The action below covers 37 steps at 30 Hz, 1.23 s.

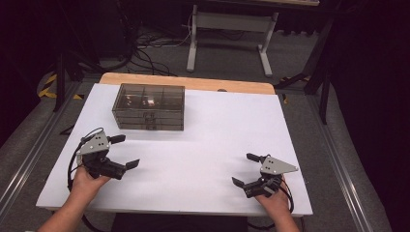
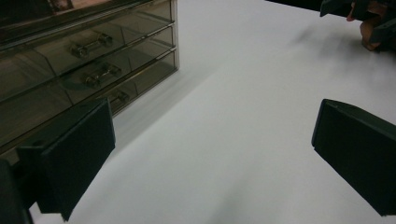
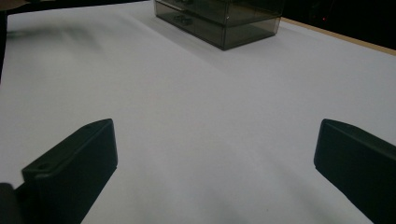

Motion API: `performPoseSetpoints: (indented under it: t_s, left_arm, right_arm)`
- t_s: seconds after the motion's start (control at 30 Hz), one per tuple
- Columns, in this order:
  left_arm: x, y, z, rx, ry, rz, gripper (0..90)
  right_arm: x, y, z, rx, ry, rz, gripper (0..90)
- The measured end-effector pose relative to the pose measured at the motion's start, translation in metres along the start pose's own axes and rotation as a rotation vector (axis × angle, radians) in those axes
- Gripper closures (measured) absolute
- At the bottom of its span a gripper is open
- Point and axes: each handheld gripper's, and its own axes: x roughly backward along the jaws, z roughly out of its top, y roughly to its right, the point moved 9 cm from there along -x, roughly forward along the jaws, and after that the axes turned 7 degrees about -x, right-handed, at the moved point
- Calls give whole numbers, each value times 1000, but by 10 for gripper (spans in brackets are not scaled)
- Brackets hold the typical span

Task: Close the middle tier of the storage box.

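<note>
A smoky clear drawer box (image 1: 149,107) with three rows of drawers stands on the far left part of the white tabletop (image 1: 203,140). My left gripper (image 1: 124,152) is held low over the table in front of the box, open with nothing between its jaws. In the left gripper view the box (image 2: 88,60) is at the upper left, its small drawer handles facing me, past my open left gripper (image 2: 212,149). My right gripper (image 1: 244,169) hovers near the front right edge, open and empty. The right gripper view shows the box (image 3: 224,18) far off beyond my open right gripper (image 3: 215,163).
A bare wooden strip (image 1: 193,82) runs along the table's far edge. Beyond it on the floor stand a white desk frame (image 1: 227,29) and loose cables (image 1: 145,53). Metal rails (image 1: 338,164) flank the table. The right hand and gripper (image 2: 359,11) appear far off in the left gripper view.
</note>
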Motion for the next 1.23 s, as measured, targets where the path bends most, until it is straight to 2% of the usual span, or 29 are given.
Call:
performPoseSetpoints:
  t_s: [0.17,0.3,0.4,0.47,0.57,0.9,1.03,1.23]
  left_arm:
    - [2,1,-13,31,10,-14,3]
    - [6,-3,-25,80,39,-11,3]
    - [10,-7,-35,62,25,23,3]
    - [11,-8,-40,61,36,35,3]
    - [9,-10,-48,58,22,40,3]
    - [9,-12,-49,59,22,44,3]
    - [7,-9,-48,28,9,47,3]
    - [8,-11,-48,37,19,50,3]
  right_arm:
    - [0,0,0,0,0,0,0]
    - [0,0,0,0,0,0,0]
    - [0,0,0,-3,-1,1,0]
    - [0,0,0,0,0,1,0]
    - [0,0,0,1,0,1,0]
    - [0,0,0,4,-1,2,0]
    - [0,0,0,3,-2,1,0]
    - [0,0,0,5,-2,0,0]
